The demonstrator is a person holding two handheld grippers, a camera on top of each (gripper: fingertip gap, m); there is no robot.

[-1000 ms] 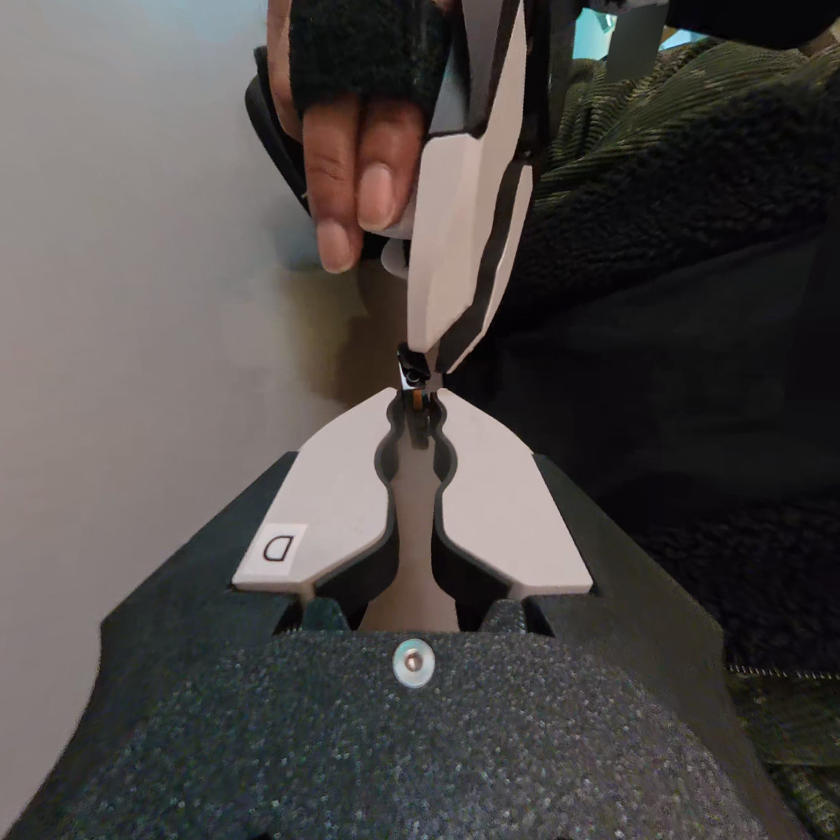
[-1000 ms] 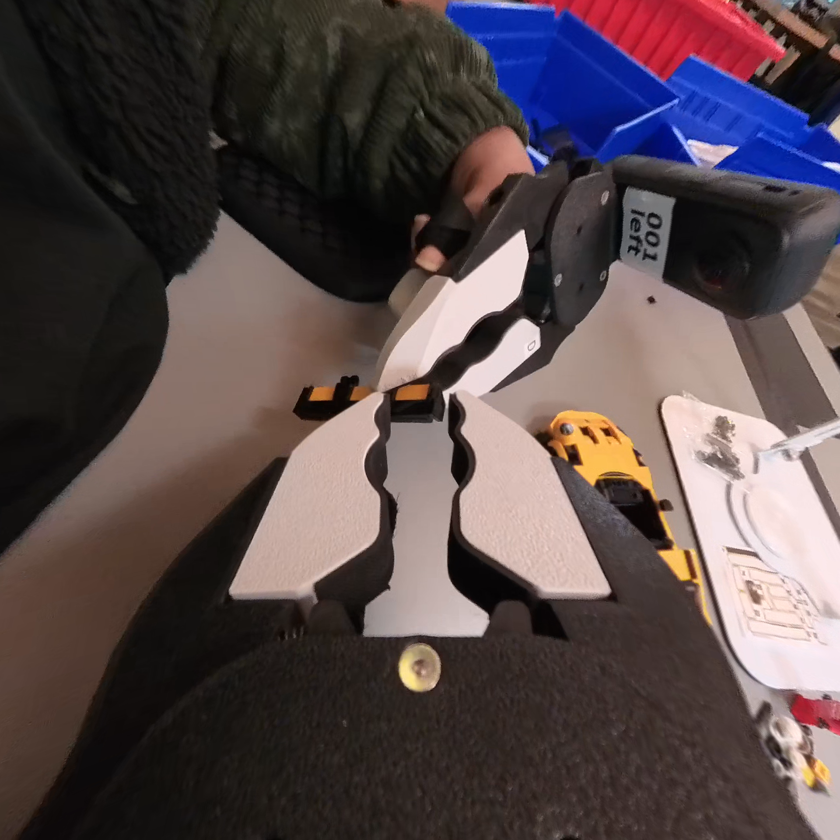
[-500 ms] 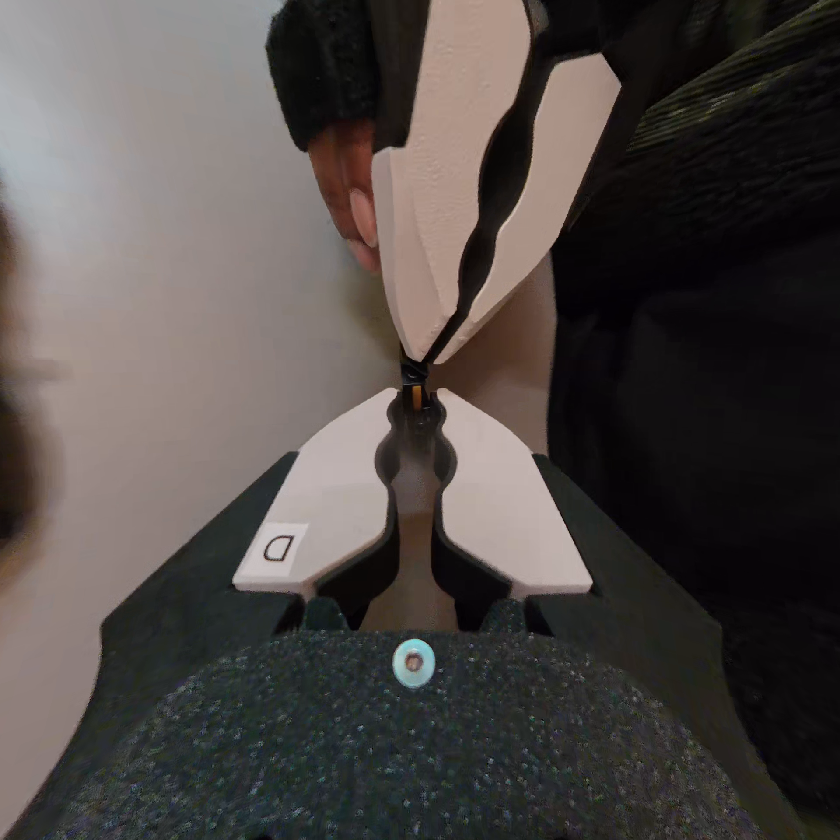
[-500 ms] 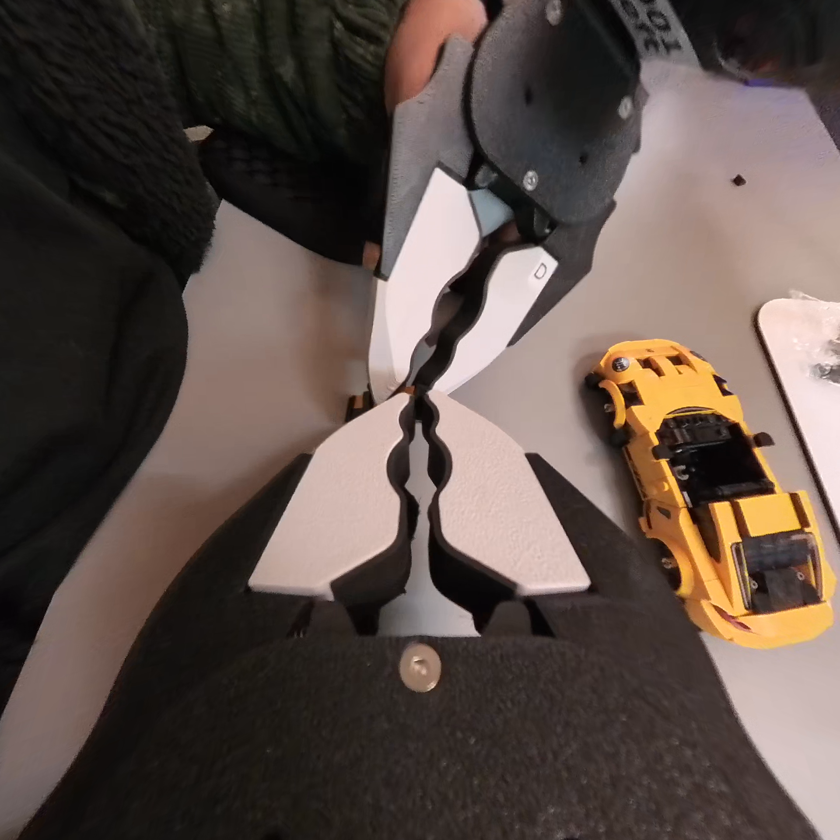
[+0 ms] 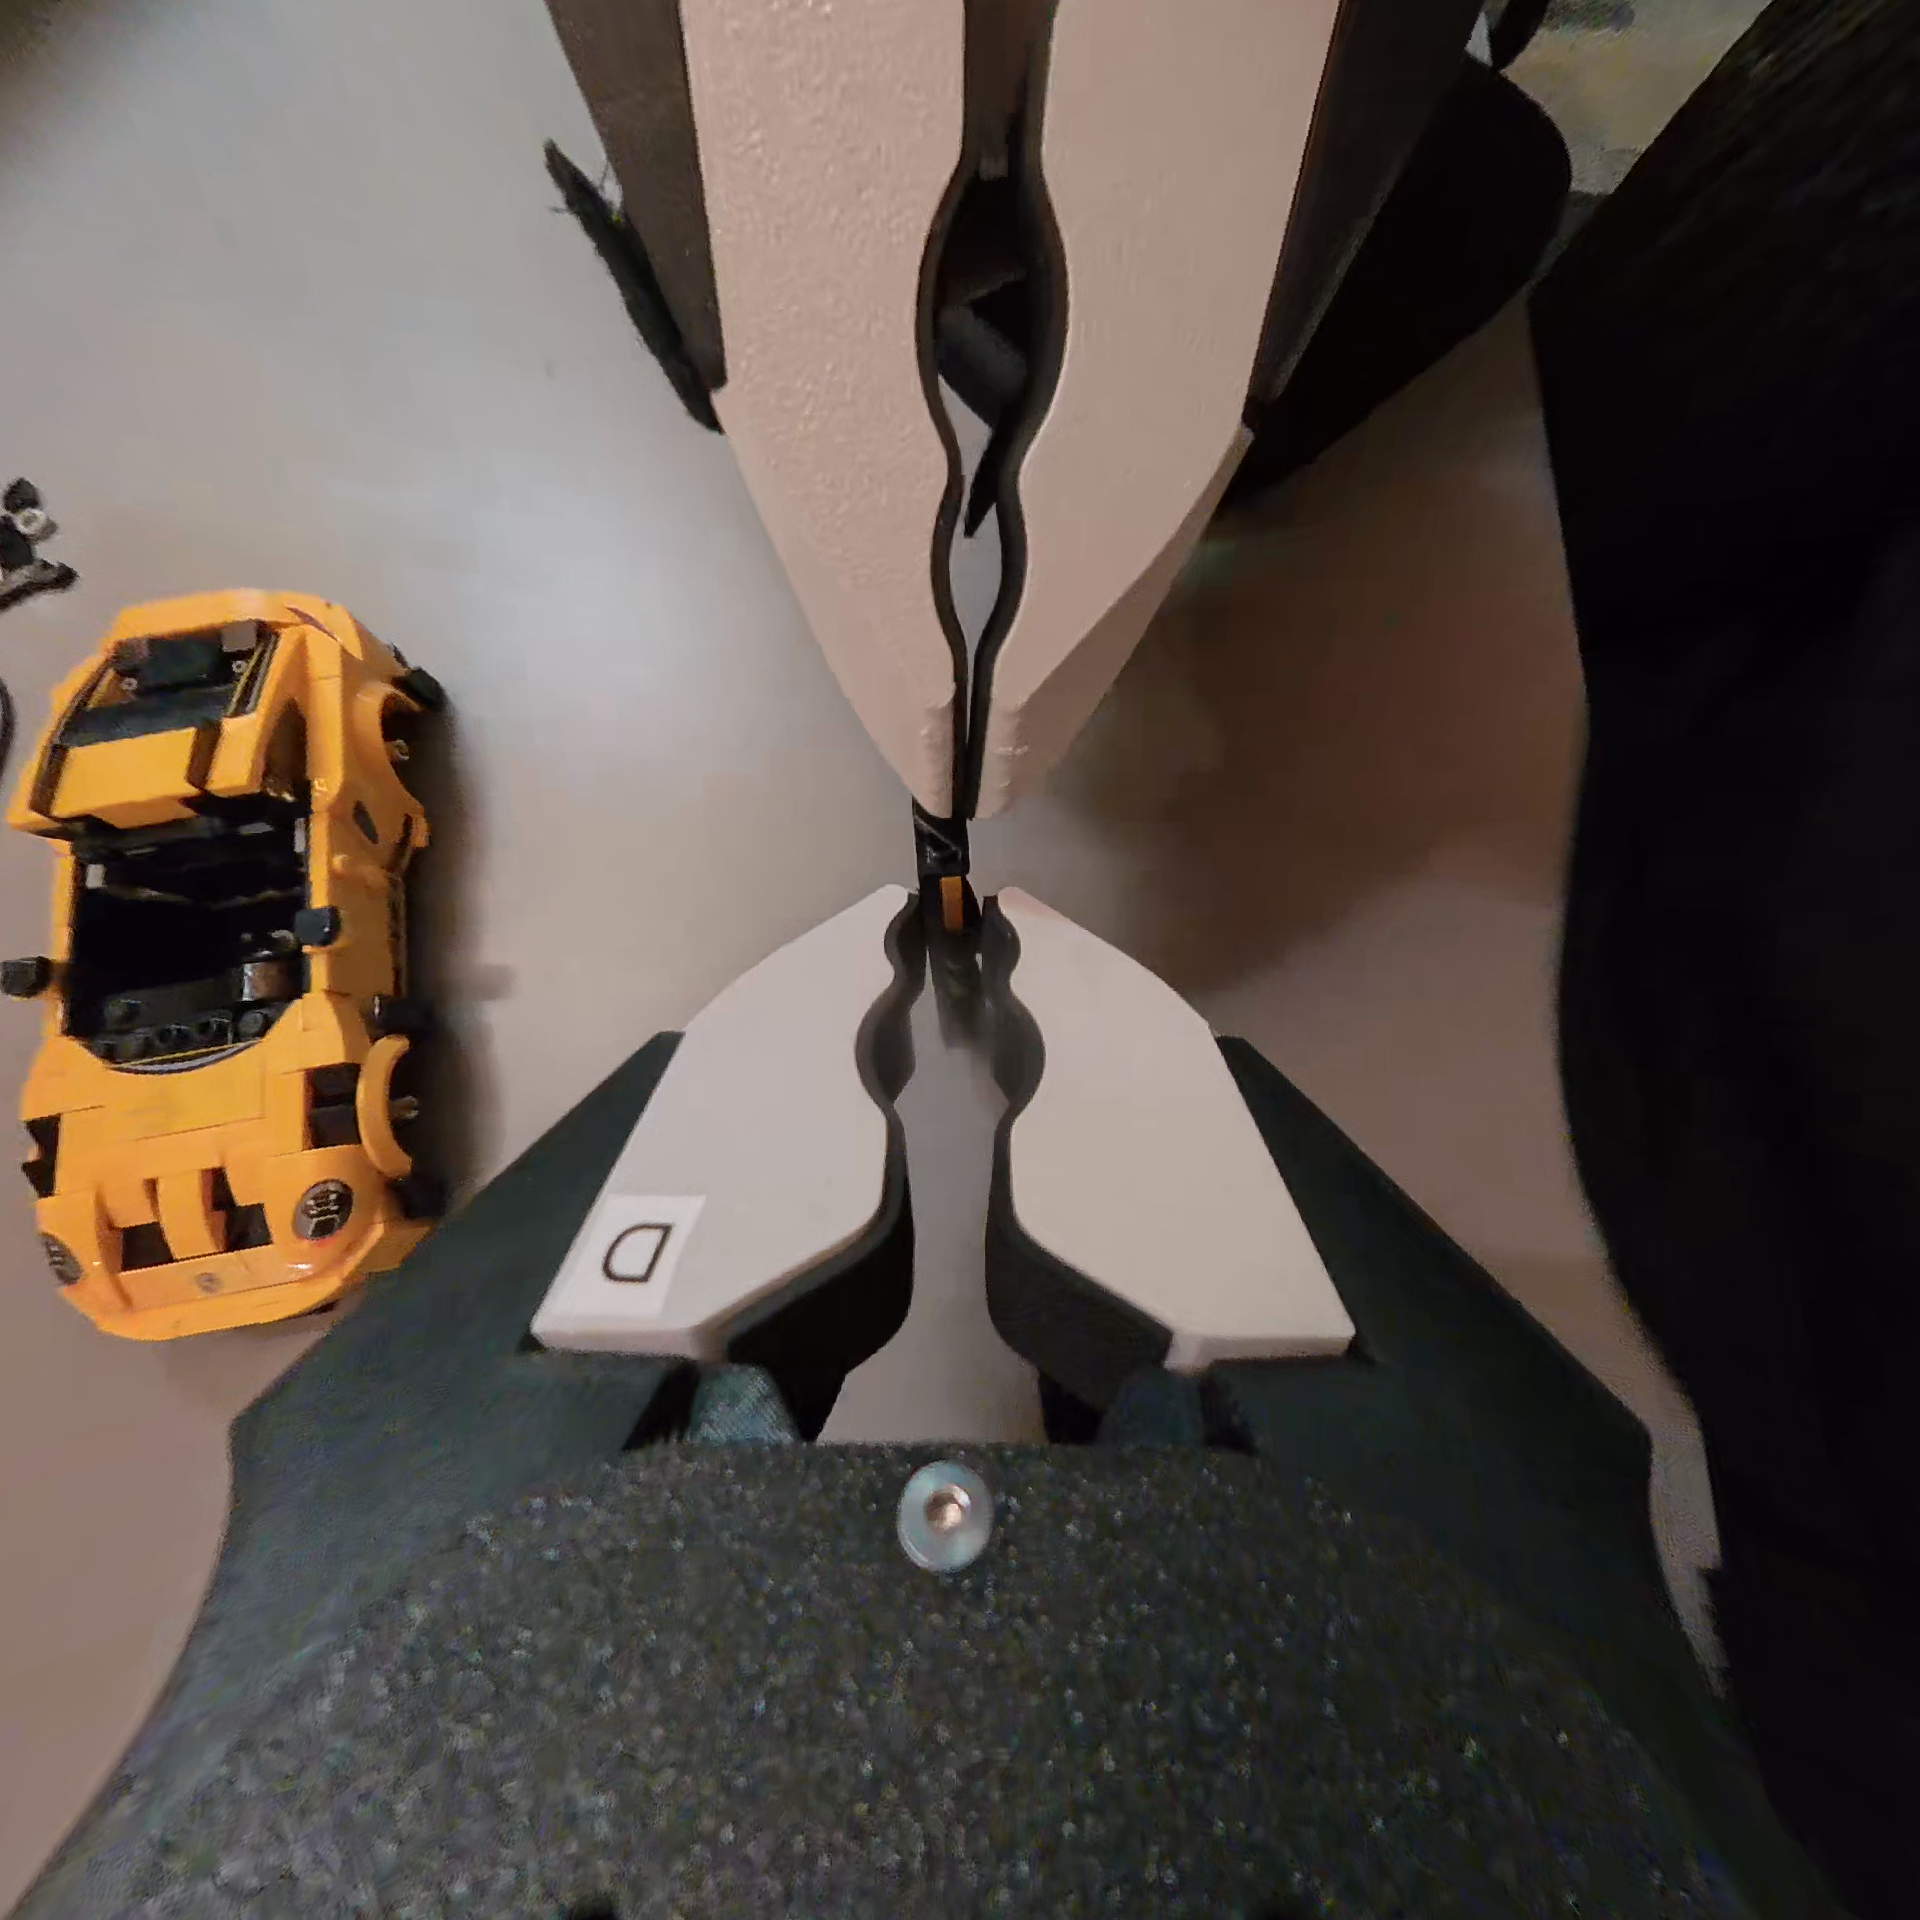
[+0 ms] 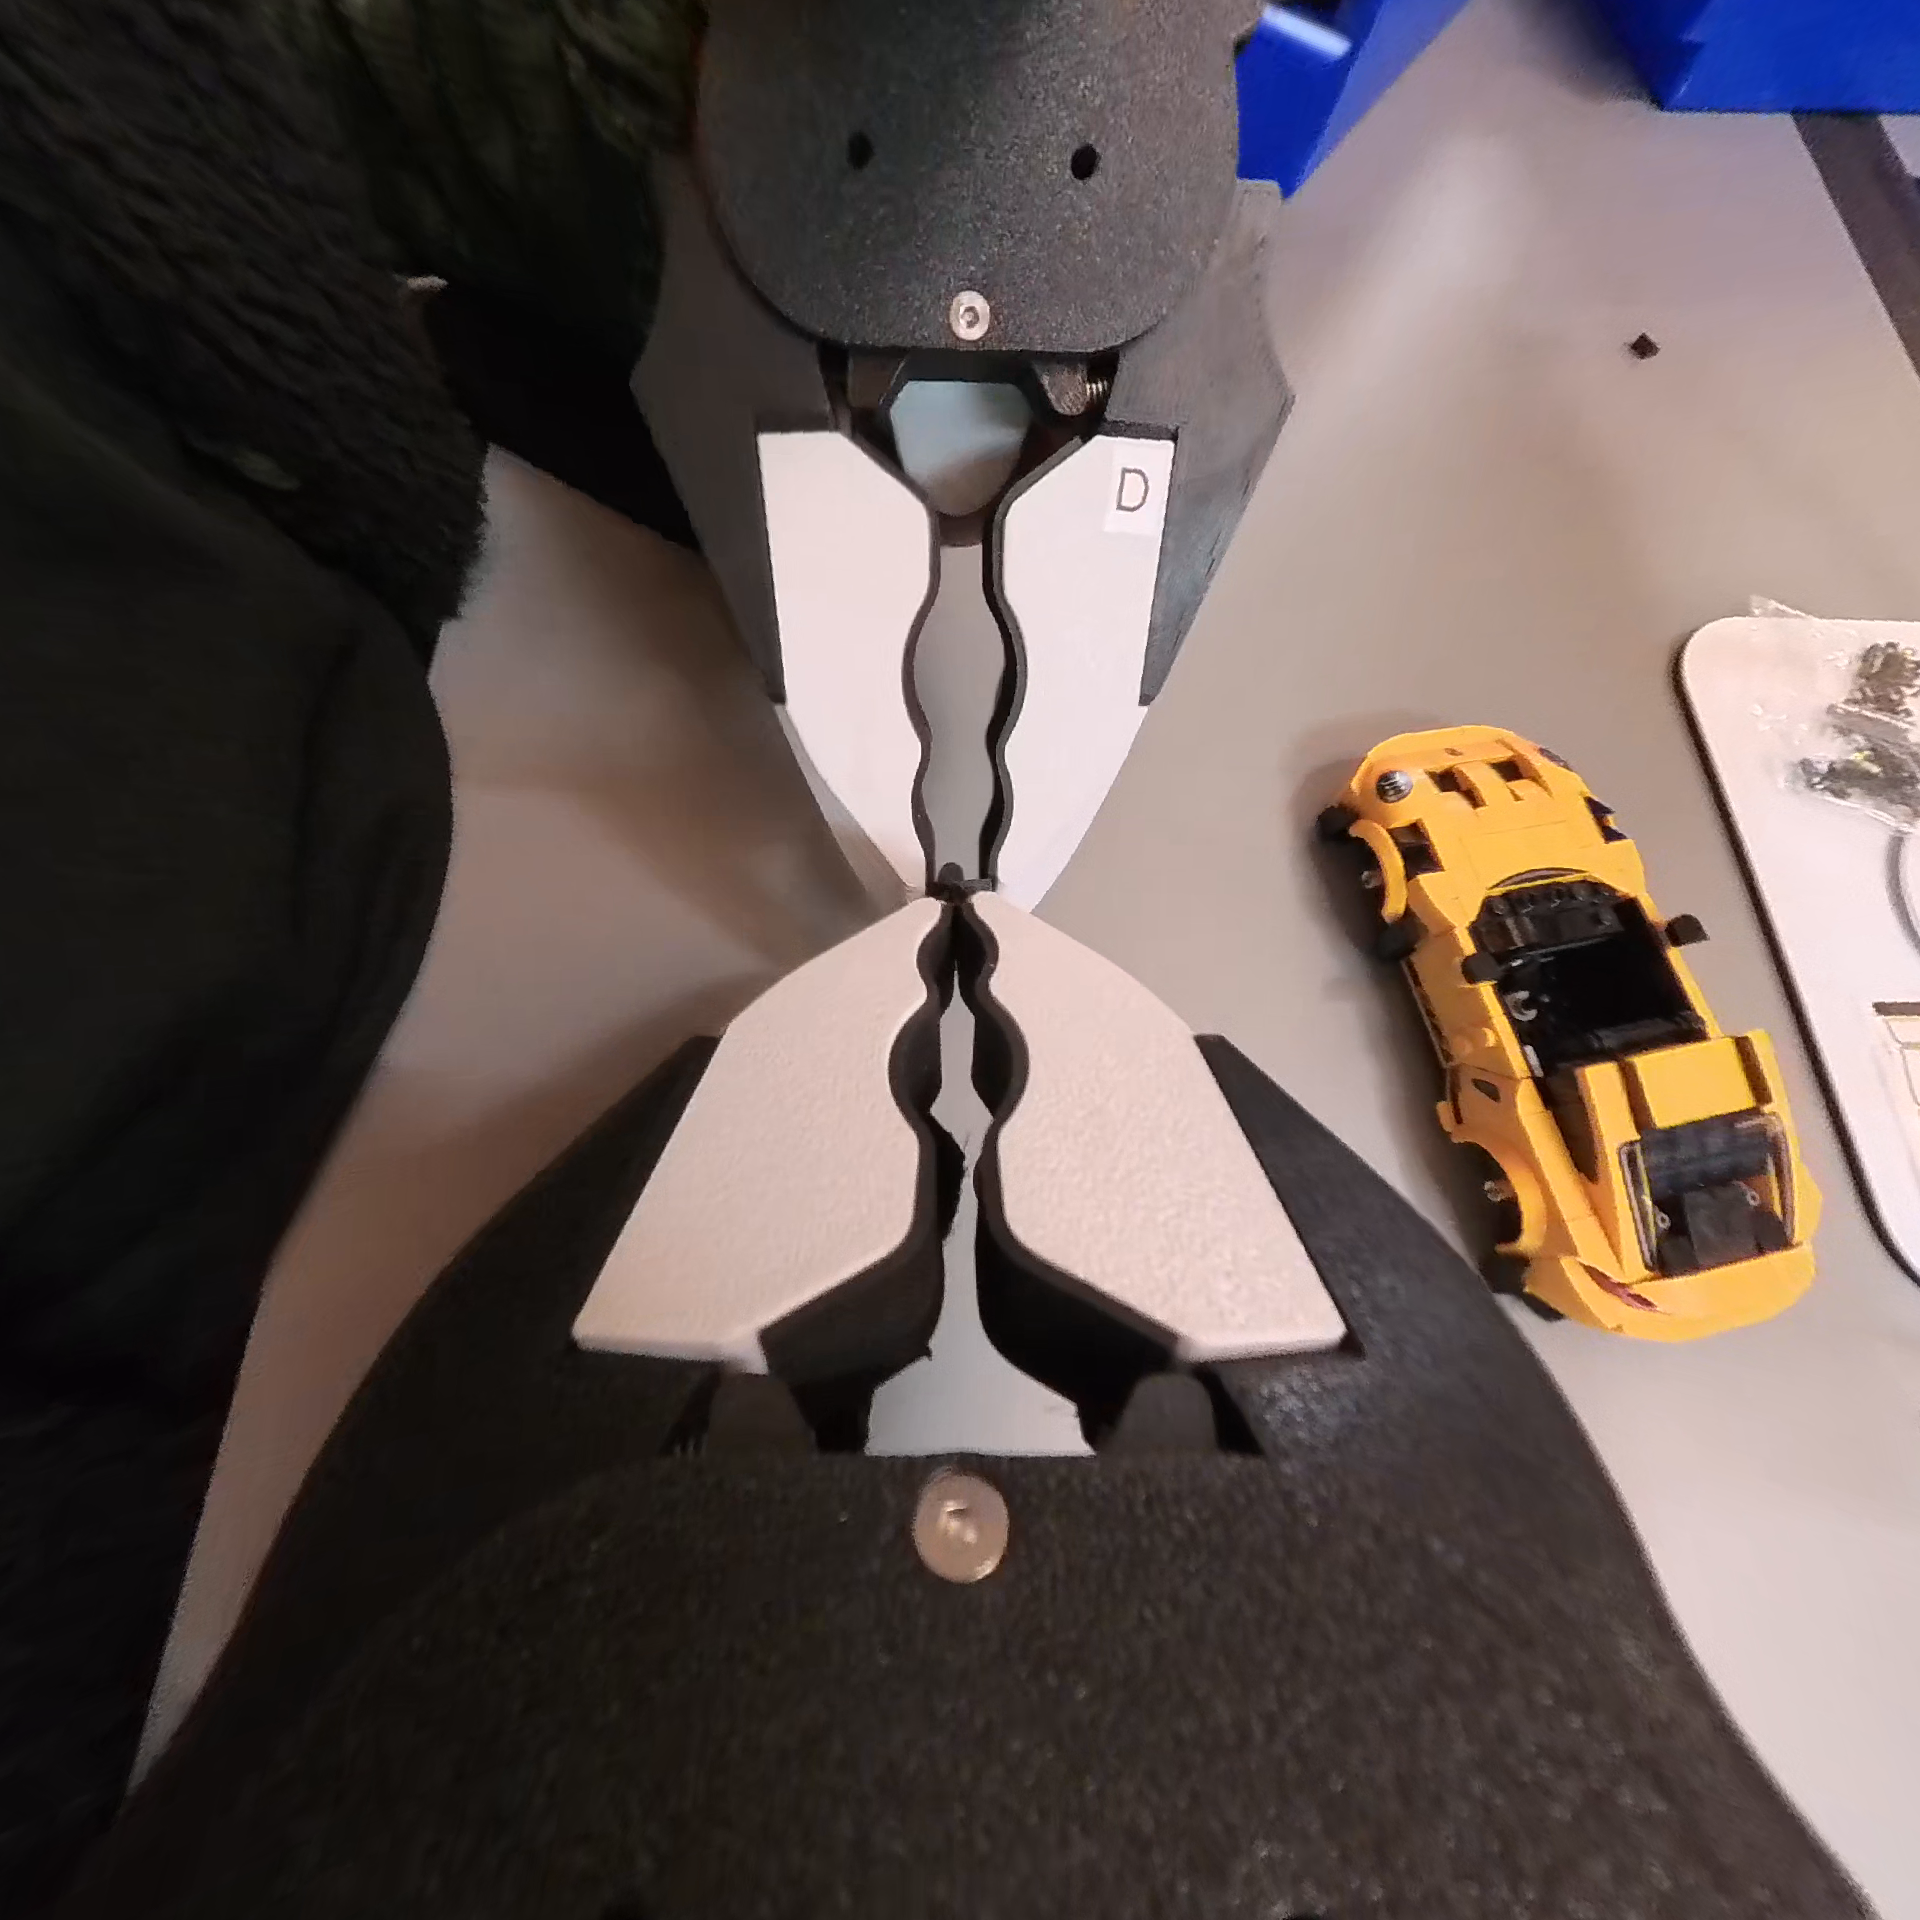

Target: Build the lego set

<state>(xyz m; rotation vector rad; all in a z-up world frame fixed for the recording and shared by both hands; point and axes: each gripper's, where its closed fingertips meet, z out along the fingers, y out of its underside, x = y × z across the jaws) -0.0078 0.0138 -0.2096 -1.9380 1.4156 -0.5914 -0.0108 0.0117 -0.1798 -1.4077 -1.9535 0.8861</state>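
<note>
Both grippers swung tip-to-tip beside the yellow car (image 6: 1558, 1029), left gripper (image 5: 948, 902) and right gripper (image 6: 951, 914) each pinching the small black-orange piece (image 5: 943, 868) (regrasp or handoff, probably).

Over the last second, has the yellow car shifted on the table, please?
No. The yellow car still lies just left of the white mat; only the camera moved.

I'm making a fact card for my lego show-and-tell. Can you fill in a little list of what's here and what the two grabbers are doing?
Table: grey table
Lego car: yellow car, unfinished, lying on the table, untouched
Small piece: black and orange piece, held above the table
Left gripper: shut on one end of the piece
Right gripper: shut on the other end, tip to tip with the left
White tray: beside the car, small dark parts on it
Blue bins: at the far edge
</note>
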